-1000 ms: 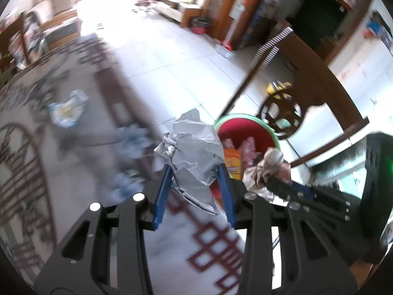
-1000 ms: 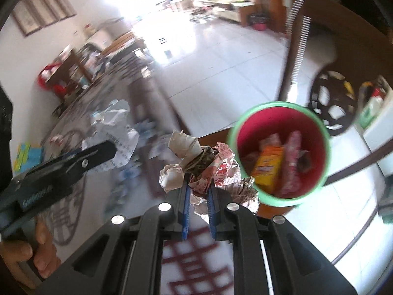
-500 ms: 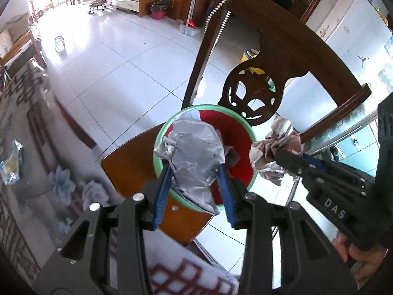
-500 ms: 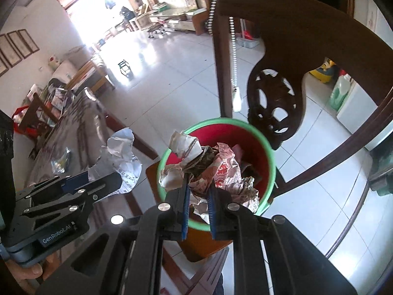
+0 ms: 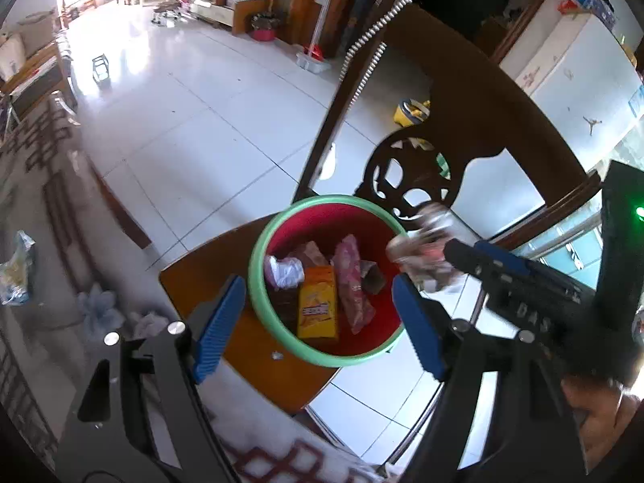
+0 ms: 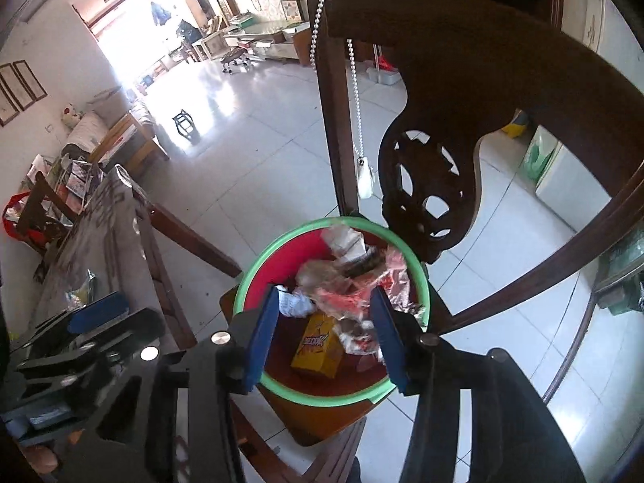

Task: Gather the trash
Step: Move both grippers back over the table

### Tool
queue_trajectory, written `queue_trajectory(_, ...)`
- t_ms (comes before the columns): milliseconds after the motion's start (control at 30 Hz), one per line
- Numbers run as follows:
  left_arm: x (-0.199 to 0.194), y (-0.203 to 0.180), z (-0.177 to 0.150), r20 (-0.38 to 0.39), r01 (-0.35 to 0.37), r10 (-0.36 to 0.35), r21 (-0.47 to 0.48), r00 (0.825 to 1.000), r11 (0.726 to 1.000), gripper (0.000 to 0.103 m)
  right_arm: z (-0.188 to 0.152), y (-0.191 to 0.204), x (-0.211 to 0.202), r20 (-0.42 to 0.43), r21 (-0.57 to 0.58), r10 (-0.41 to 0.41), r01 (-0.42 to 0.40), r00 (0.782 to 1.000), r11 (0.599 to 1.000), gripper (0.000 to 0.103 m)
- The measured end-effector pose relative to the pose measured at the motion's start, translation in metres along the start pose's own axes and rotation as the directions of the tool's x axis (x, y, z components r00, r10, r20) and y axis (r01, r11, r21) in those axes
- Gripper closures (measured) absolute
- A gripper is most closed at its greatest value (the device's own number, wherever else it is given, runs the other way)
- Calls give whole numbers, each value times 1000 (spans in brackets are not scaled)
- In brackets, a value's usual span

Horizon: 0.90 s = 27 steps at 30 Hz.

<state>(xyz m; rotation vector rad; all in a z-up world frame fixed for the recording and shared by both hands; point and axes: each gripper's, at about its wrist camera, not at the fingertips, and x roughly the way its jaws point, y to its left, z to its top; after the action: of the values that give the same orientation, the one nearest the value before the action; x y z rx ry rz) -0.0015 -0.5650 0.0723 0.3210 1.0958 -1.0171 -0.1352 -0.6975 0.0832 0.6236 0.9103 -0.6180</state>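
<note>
Between the left gripper (image 5: 318,318) fingers sits the open mouth of the bin (image 5: 257,277), red inside with a green rim, standing on a wooden chair (image 5: 225,249) seat. Left jaws opening, wide apart, nothing between the pads; a white paper wad (image 5: 283,273) lies inside the bin near the left finger, beside an orange snack box (image 5: 317,308) and a pink wrapper (image 5: 353,281). Looks like a release over the bin so trash drops straight in.

Right gripper (image 6: 324,332) jaws also opening, moderately wide. A crumpled red-and-white wrapper (image 6: 346,281) shows blurred between and just beyond its fingers, over the bin; pads do not seem to press it, so likely falling, not held. Both grippers point steeply down at the bin mouth, side by side, probably so nothing lands on the seat.

Off past the left finger, a patterned table (image 5: 36,209) has more litter on it: a clear bag (image 5: 16,269) and tissue scraps (image 5: 96,310). Judged: more to collect.
</note>
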Motion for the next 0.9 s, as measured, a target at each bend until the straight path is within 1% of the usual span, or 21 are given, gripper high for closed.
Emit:
queue_trajectory(133,-34,26,-18,47,-41,42,-26,998,999,30,1,8,-2,4,-14,-4,4,1000,1000,56)
queue_trajectory(233,-64,55,-38,94,-114,121,-77,988,990,29,0,25,-3,-4,-53,7,-7,1000,999,56)
queue_trajectory(300,-82,79,-52,108,-146,162,-144,981,979,29,-1,44,-3,-11,-85,23,-24,1000,996,56)
queue_trajectory(333,-95,98,-63,109,-163,188,-204,976,965,29,-1,52,-3,-12,-97,31,-32,999,995,56)
queue_trajectory(400,-112,122,-77,106,-186,222,-273,969,944,29,-2,78,-3,-16,-139,58,-60,998,988,56)
queue_trajectory(500,-147,172,-107,98,-241,304,-402,948,883,29,-5,122,3,-31,-215,90,-95,995,972,56)
queue_trajectory(567,-165,198,-122,92,-262,340,-462,936,847,29,-8,152,9,-46,-255,111,-119,993,959,56)
queue_trajectory(600,-179,213,-132,92,-277,367,-496,926,823,29,-10,164,11,-53,-269,122,-132,991,954,56)
queue_trajectory(633,-189,223,-141,91,-292,390,-514,916,807,29,-14,183,14,-65,-291,139,-152,988,945,56)
queue_trajectory(767,-230,263,-172,73,-373,497,-570,864,732,29,-34,250,26,-106,-379,185,-212,977,901,56)
queue_trajectory(800,-237,271,-178,68,-384,513,-580,856,718,29,-40,268,28,-117,-401,194,-225,974,888,56)
queue_trajectory(900,-263,306,-204,42,-423,570,-626,821,655,29,-56,309,35,-142,-446,205,-247,968,860,56)
